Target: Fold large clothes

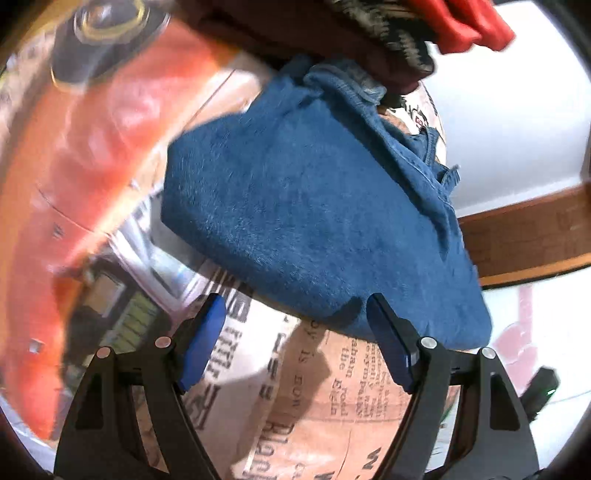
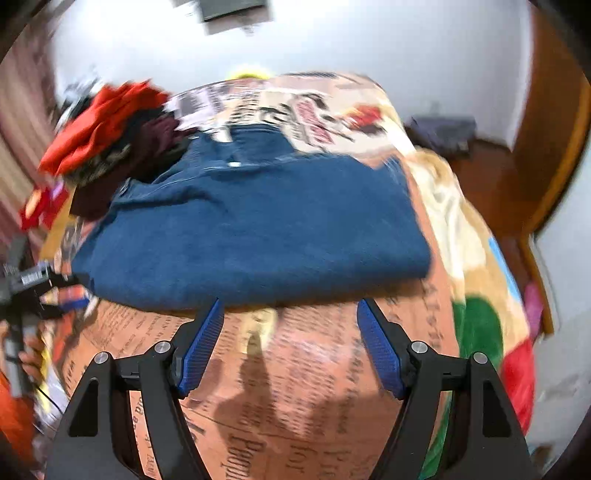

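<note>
A blue garment (image 1: pixel 314 221) lies folded into a thick flat bundle on a newspaper-print bedspread (image 1: pixel 295 398). It also shows in the right wrist view (image 2: pixel 258 229), with its hems and seams towards the far side. My left gripper (image 1: pixel 295 306) is open and empty, its fingertips right at the bundle's near edge. My right gripper (image 2: pixel 290 306) is open and empty, just short of the bundle's near folded edge. The left gripper's body (image 2: pixel 26 284) shows at the left edge of the right wrist view.
A heap of red and dark clothes (image 2: pixel 107 136) lies on the bed, touching the bundle's far left corner; it also shows in the left wrist view (image 1: pixel 424 26). The bedspread (image 2: pixel 295 387) ends at the right, with a wooden bed frame (image 2: pixel 535 206) and a white wall beyond.
</note>
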A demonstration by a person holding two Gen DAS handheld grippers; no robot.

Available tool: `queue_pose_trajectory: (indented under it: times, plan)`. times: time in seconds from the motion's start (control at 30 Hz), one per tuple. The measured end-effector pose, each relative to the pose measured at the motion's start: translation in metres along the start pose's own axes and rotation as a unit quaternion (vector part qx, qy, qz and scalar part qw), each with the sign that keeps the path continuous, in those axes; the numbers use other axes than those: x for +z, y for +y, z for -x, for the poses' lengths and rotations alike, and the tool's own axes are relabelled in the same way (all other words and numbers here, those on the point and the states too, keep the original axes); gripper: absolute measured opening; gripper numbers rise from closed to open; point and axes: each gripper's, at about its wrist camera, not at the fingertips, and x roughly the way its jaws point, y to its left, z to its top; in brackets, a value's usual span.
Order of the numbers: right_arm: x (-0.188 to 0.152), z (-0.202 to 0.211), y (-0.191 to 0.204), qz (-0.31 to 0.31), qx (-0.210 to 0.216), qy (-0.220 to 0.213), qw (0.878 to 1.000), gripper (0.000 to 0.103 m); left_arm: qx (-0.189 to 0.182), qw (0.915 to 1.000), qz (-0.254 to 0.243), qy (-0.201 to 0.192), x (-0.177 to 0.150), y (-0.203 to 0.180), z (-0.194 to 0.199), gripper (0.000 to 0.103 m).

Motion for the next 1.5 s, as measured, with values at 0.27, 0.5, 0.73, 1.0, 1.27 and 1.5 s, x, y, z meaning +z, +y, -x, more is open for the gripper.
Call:
queue_pose_trajectory:
  times: [0.27, 0.5, 0.73, 1.0, 1.27, 1.5]
  plan:
    - [0.013, -0.024, -0.055, -0.186, 0.072, 0.012, 0.980, 0.071, -0.007, 0.9996, 0.013, -0.024, 0.024, -0.001, -0.017, 0.078]
    - [0.027, -0.049, -0.053, -0.226, 0.063, -0.013, 0.972, 0.055, 0.019, 0.9987, -0.005, -0.047, 0.038, -0.012, -0.023, 0.056]
    - [0.029, -0.026, -0.052, -0.178, 0.069, -0.021, 0.981, 0.025, 0.026, 0.9971, -0.033, -0.063, 0.037, -0.014, -0.001, 0.028]
    - [0.012, 0.013, -0.017, -0.067, 0.041, -0.011, 0.997, 0.027, 0.070, 0.9835, -0.138, -0.094, 0.014, -0.047, 0.052, 0.025]
    - [0.002, 0.042, 0.015, 0.059, -0.042, -0.007, 0.997, 0.041, 0.093, 0.9649, -0.175, -0.172, 0.001, -0.065, 0.109, 0.023]
    - [0.021, 0.057, 0.075, 0.139, -0.016, -0.053, 0.989, 0.055, 0.101, 0.9437, -0.197, -0.246, -0.003, -0.096, 0.148, 0.019]
